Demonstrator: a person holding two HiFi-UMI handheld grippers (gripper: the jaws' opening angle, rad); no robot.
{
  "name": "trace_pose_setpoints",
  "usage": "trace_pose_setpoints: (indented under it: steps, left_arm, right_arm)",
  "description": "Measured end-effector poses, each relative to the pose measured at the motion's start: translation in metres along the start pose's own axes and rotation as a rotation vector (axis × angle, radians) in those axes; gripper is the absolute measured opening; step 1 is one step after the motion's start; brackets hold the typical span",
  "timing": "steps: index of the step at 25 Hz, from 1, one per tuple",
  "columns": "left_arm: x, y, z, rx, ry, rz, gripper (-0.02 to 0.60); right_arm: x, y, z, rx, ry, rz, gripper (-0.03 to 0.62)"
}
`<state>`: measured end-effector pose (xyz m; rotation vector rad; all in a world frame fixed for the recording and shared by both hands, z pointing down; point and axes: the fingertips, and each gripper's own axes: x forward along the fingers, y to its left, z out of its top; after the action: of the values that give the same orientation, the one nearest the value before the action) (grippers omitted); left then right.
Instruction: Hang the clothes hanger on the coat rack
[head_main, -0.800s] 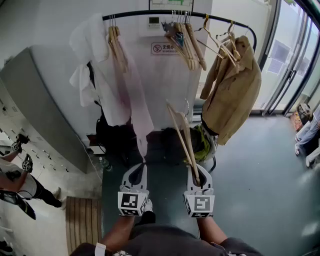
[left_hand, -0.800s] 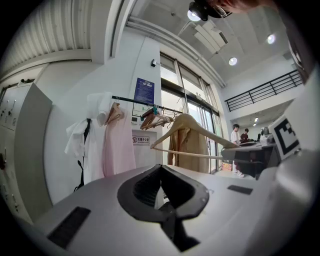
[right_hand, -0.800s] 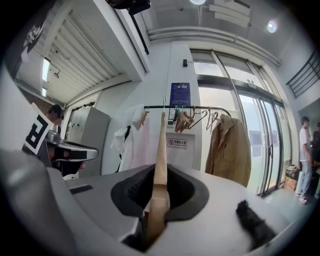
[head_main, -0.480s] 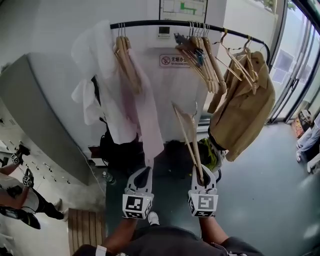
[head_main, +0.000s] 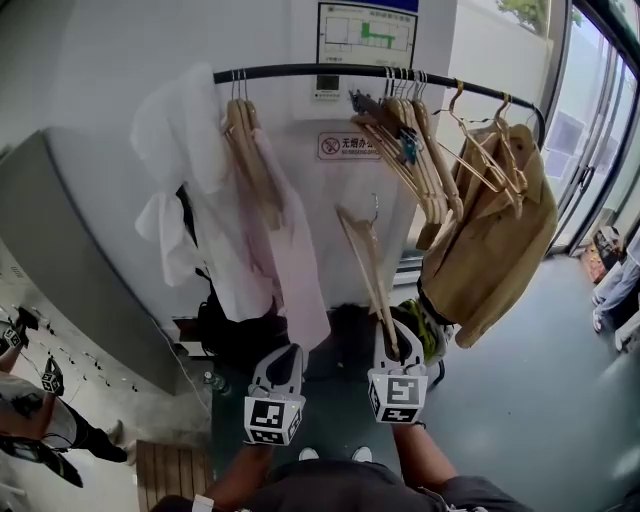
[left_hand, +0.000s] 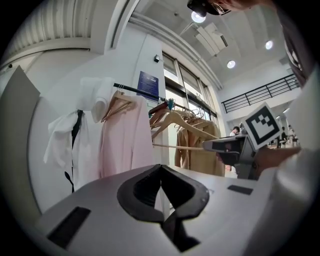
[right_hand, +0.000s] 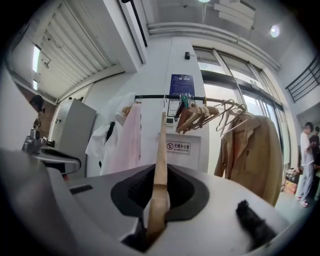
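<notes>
**Light, stiff hanger held by one tip, hook short of the rail**

The right tongs (head_main: 391, 348) are clamped on the wooden clothes hanger (head_main: 366, 262) at the end of one arm, where the arm meets the crossbar. In the right gripper view the pale wood sits wedged between the pads and rises straight away from them. The hanger stands steeply tilted in front of the person. Its metal hook (head_main: 375, 208) is uppermost, below the black rail (head_main: 290, 71) of the coat rack. It lies roughly under the free stretch between the pink garment (head_main: 295, 260) and the bunch of bare hangers (head_main: 412, 150). The left tongs (head_main: 284, 352) are closed on nothing and hover just beside the right.

The hanger looks light and rigid, so it should neither sag nor flex on the way up. Its smooth finish is probably slippery. Held at the far tip, its whole length acts as a lever, so a nudge at the hook could twist it between the pads. A hold nearer the neck would steady it, though the tip grip gives more reach. The thin wire hook may swivel, and it could catch a neighbouring hanger.
</notes>
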<state>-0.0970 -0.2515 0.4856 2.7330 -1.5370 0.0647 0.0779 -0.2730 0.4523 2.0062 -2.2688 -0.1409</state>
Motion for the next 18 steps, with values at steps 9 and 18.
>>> trace_pose_setpoints:
  steps: [9, 18]
  left_arm:
    - [0.015, 0.014, 0.01, 0.002, -0.012, 0.053, 0.009]
    - [0.012, 0.024, 0.0, -0.031, -0.008, 0.098, 0.009]
  right_arm:
    - [0.086, -0.007, 0.088, -0.01, -0.106, 0.051, 0.049]
    - [0.16, -0.019, 0.178, -0.01, -0.14, 0.075, 0.049]
